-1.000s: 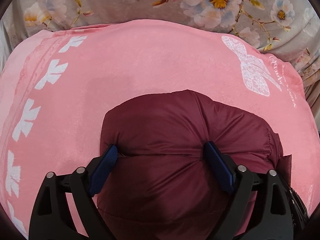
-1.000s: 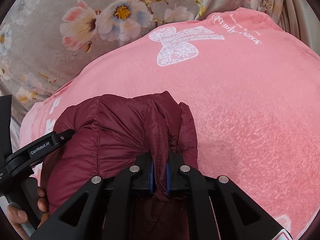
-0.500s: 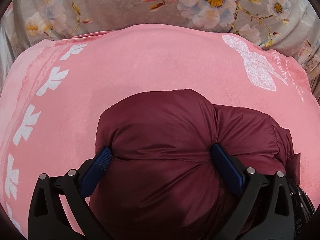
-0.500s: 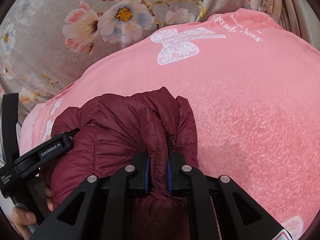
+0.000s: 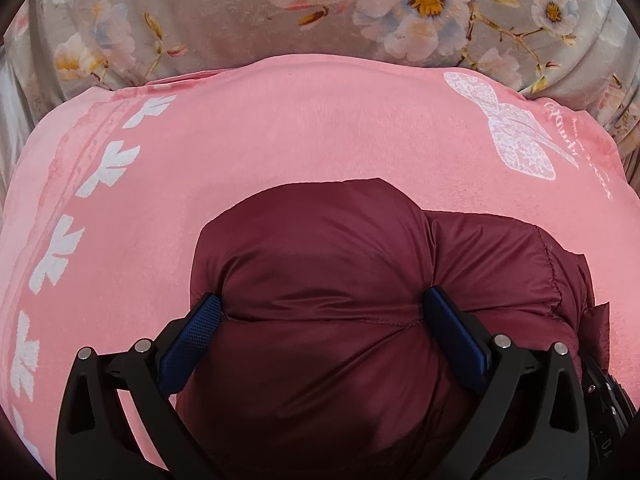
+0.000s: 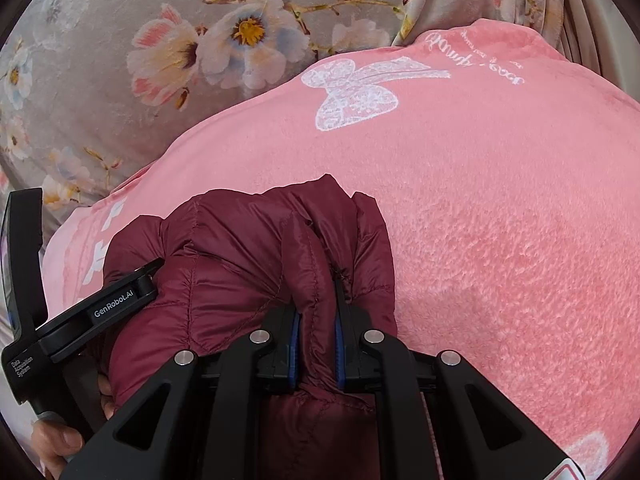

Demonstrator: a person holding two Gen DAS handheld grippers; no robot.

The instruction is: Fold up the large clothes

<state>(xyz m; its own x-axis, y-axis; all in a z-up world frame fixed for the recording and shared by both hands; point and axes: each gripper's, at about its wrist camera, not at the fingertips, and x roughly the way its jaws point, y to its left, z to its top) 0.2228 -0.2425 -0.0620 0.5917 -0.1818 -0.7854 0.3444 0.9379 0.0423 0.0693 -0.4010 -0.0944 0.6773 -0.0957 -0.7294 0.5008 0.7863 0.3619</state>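
Observation:
A maroon puffer jacket (image 5: 320, 280) is bundled up on a pink blanket (image 5: 240, 140). My left gripper (image 5: 322, 316) has its jaws spread wide around a thick puffed fold of the jacket, blue pads pressing in on both sides. In the right wrist view the jacket (image 6: 240, 248) bunches up in front, and my right gripper (image 6: 316, 340) is shut on a narrow pinched ridge of its fabric. The left gripper body (image 6: 80, 320) and a hand show at the lower left there. The lower part of the jacket is hidden under the grippers.
The pink blanket (image 6: 500, 220) has white bow prints and a leaf border, and lies over a grey floral bedspread (image 5: 240, 8). The bedspread also fills the far side of the right wrist view (image 6: 120, 40). Blanket edges run along the far side.
The left gripper's jaws have spread a little wider around the puffed fold. The jacket bundle has shifted slightly in both views. The right gripper keeps its pinch.

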